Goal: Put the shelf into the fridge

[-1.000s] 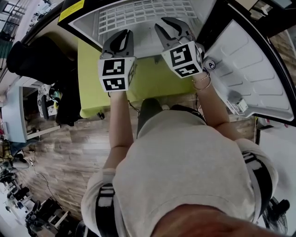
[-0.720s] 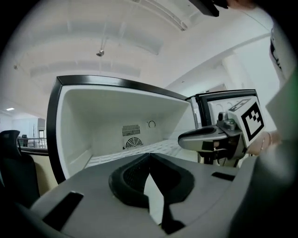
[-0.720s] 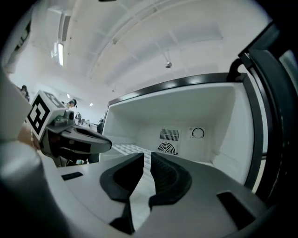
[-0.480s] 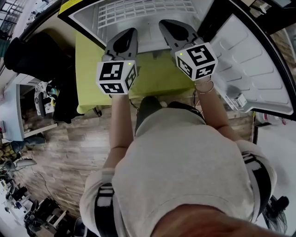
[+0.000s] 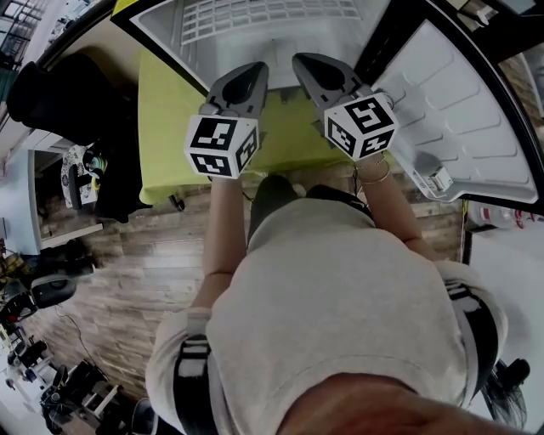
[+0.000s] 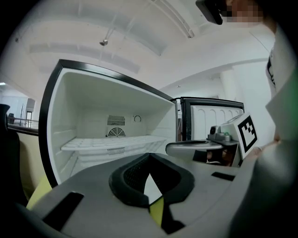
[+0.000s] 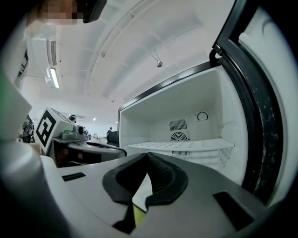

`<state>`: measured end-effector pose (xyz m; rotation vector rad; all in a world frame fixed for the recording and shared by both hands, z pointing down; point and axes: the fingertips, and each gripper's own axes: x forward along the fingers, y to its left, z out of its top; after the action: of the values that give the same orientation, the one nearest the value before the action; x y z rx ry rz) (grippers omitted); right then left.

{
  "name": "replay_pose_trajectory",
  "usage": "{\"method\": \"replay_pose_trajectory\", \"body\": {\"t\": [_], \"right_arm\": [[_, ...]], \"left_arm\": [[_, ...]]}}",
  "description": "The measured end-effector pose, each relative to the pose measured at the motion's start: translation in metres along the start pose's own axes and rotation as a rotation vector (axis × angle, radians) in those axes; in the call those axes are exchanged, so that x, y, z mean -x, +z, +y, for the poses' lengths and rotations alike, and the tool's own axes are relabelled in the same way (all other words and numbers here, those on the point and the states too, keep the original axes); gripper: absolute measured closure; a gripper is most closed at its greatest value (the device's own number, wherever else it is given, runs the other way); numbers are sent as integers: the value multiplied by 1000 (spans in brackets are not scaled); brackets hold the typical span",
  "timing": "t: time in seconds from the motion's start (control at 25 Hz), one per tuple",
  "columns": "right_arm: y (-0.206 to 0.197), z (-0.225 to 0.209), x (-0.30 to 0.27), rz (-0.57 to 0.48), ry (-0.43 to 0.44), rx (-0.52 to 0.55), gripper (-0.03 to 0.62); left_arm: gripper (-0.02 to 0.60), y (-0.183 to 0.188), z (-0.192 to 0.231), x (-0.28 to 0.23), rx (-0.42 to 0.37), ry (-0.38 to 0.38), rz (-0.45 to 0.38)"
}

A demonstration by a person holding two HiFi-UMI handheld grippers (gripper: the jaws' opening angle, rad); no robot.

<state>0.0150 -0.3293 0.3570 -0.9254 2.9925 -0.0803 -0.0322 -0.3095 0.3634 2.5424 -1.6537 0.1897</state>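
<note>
The white grid shelf (image 5: 263,17) lies level inside the open fridge (image 5: 374,53), resting across its side walls below the fan grille. It also shows as the shelf (image 6: 111,142) in the left gripper view and the shelf (image 7: 182,145) in the right gripper view. My left gripper (image 5: 254,70) and right gripper (image 5: 300,61) hover side by side just in front of the fridge opening, above a yellow-green surface (image 5: 170,127). Both are shut with nothing between the pads, as the left gripper (image 6: 149,156) and right gripper (image 7: 146,156) show. Neither touches the shelf.
The fridge door (image 5: 463,110) stands swung open at the right, white moulded inner side up. A black chair or bag (image 5: 59,93) sits left of the yellow-green surface. Wooden floor (image 5: 127,280) lies below, with clutter at the far left.
The right gripper's jaws have gone from wide open to shut, and the left has closed fully. Both grippers have drawn back a little from the fridge and closer together.
</note>
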Motion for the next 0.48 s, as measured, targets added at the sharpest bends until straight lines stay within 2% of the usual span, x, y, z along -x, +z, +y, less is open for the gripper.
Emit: {"method": "replay_pose_trajectory", "body": {"t": [0.12, 0.32, 0.48], "right_arm": [[-3, 2, 6, 9, -8, -12, 585], [-12, 9, 14, 39, -1, -7, 583], [-22, 9, 20, 68, -12, 6, 583]], "left_arm": [[571, -9, -2, 2, 25, 1, 14], [571, -22, 1, 8, 62, 62, 1], [571, -31, -4, 11, 94, 47, 5]]}}
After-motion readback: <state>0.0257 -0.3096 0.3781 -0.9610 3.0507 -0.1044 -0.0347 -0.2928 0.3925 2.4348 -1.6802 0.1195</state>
